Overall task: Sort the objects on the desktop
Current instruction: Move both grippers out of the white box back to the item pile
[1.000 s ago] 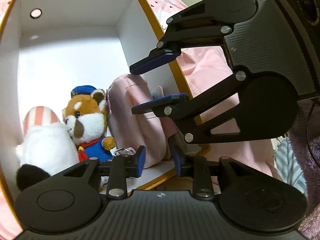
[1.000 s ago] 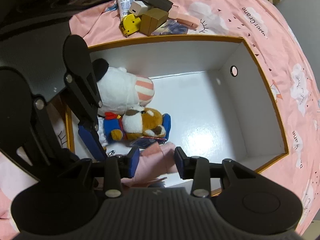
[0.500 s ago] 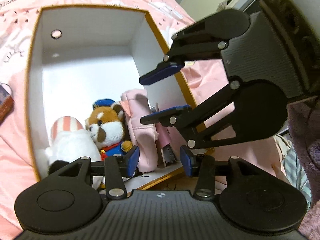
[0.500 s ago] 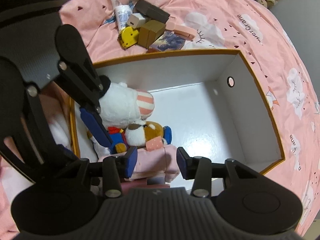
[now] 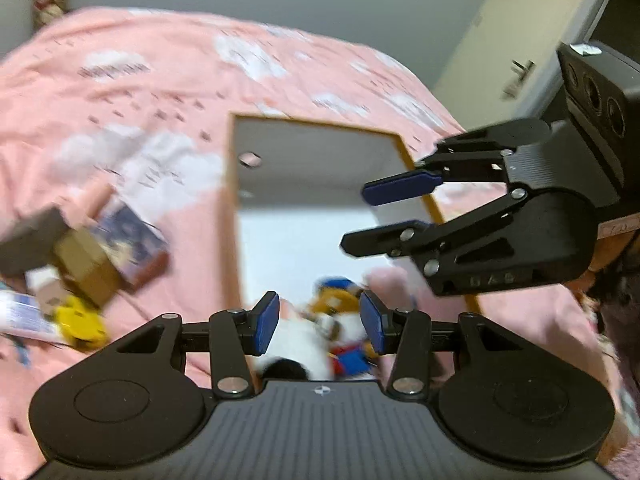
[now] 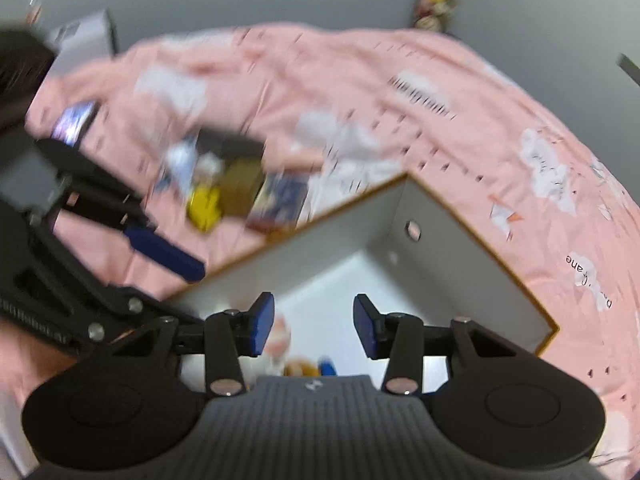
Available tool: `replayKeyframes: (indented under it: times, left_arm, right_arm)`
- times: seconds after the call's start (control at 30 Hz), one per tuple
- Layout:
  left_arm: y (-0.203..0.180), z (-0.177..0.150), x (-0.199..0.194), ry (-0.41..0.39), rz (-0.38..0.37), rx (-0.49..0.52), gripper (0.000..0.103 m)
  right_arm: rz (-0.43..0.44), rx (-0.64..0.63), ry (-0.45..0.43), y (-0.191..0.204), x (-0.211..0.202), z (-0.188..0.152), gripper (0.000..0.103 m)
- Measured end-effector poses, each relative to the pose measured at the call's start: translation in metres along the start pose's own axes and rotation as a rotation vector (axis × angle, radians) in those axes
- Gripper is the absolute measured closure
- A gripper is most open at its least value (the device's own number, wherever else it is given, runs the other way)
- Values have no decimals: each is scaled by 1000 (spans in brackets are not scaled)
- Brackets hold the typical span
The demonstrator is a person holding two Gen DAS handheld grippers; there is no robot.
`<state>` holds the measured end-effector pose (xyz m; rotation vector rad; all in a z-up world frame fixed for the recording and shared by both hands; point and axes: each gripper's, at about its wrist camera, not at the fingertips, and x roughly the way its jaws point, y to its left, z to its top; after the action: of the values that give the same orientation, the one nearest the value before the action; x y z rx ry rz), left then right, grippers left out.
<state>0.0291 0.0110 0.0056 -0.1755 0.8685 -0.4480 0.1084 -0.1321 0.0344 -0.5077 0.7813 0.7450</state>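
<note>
the plush toys sit at the near end of the white box (image 5: 304, 184) with the orange rim, which lies open on the pink bedspread (image 5: 160, 80) — in the left wrist view a red-panda plush (image 5: 340, 312) in a blue cap and blue outfit shows between the fingertips, blurred, with a white plush (image 5: 292, 340) with a black patch just beside it on the left and a pink pouch (image 5: 384, 284) at its right against the box wall. the rest of the box floor is bare white, and a round hole (image 5: 250, 159) pierces the far wall. outside the box, to the left on the bedspread, lies a blurred cluster of small things: a tan cardboard box (image 5: 86, 268), a dark blue booklet (image 5: 132, 236), a yellow toy (image 5: 82, 322), a white tube (image 5: 24, 316) and a dark case (image 5: 28, 240), close together and partly touching. the left gripper (image 5: 318, 322) hangs above the near end of the box with its blue pads spread apart and nothing between them. the right gripper (image 5: 394, 212) reaches in from the right over the box's right rim; its jaws have just been opening, and they too stand apart, empty. in the right wrist view the same right gripper (image 6: 316, 328) frames the box floor, with only slivers of the plush toys visible low between its fingers, and the left gripper (image 6: 160, 248) crosses the left side over the bedspread — one blue pad plainly seen. a pale door (image 5: 516, 40) stands beyond the bed in the left wrist view.
</note>
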Motion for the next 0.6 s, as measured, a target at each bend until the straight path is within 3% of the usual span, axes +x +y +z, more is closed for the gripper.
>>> replayKeyframes:
  times: [0.03, 0.1, 0.17, 0.37, 0.47, 0.6]
  left_arm:
    - [2, 0, 11, -15, 29, 2, 51]
    - [12, 3, 4, -39, 82, 4, 51]
    - [23, 8, -10, -48, 136, -7, 51]
    - [58, 16, -42, -45, 316, 21, 51]
    - [72, 21, -48, -22, 403, 99, 51]
    - [84, 24, -41, 18, 493, 261, 51]
  right_arm:
    - [-5, 24, -23, -2, 1, 4, 55]
    - [-15, 56, -55, -4, 7, 13, 43]
    - [-11, 77, -80, -6, 15, 21, 40]
    - [19, 91, -90, -1, 42, 45, 41]
    - [39, 62, -74, 9, 55, 60, 42]
    - [53, 31, 22, 22, 84, 79, 54]
